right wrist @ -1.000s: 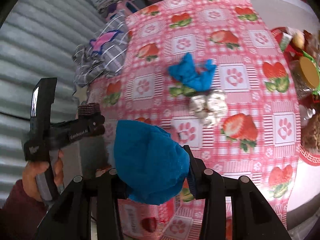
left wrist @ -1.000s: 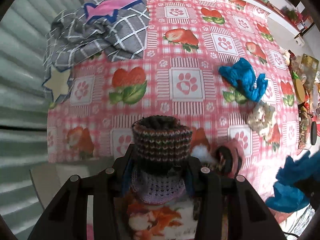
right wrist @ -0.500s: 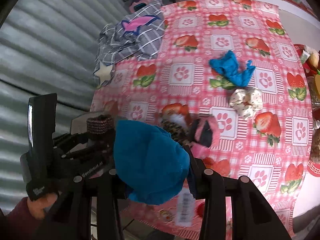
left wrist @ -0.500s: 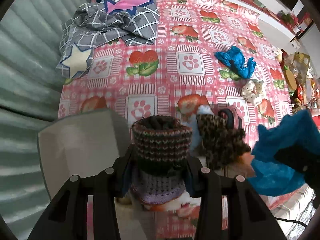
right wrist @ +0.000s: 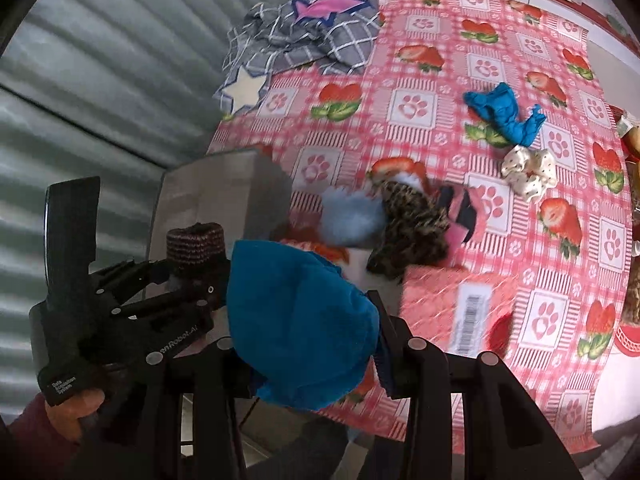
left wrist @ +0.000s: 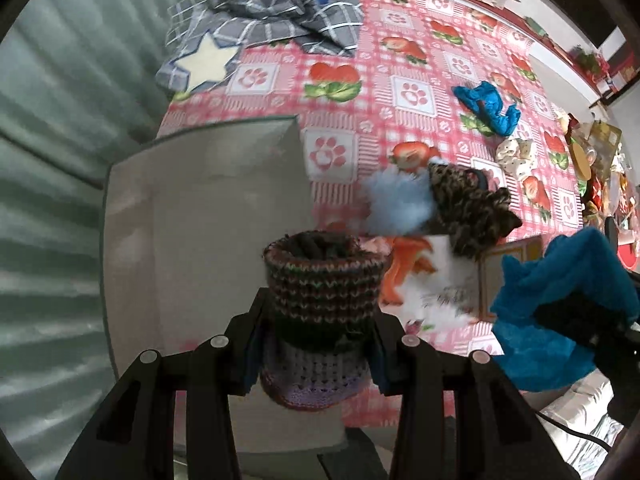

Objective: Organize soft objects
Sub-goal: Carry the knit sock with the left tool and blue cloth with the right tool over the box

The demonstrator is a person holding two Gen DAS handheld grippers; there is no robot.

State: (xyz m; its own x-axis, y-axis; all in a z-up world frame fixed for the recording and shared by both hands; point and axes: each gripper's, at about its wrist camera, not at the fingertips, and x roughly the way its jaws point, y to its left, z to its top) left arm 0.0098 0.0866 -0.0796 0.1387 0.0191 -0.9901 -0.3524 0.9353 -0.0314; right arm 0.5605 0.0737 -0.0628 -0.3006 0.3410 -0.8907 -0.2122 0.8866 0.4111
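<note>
Left wrist view showed the left gripper (left wrist: 320, 344) clamped on a striped knitted brown-and-purple tube (left wrist: 322, 308) above the grey box lid (left wrist: 208, 216). Right gripper (right wrist: 308, 336) pinched a fluffy teal cloth (right wrist: 300, 320) over the table edge; that loose cloth risked snagging or slipping off.

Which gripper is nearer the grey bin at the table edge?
Left. The left gripper, shut on the knitted hat, hangs over the grey bin; the right gripper, holding the blue fleece piece, sits beside it, off the bin.
</note>
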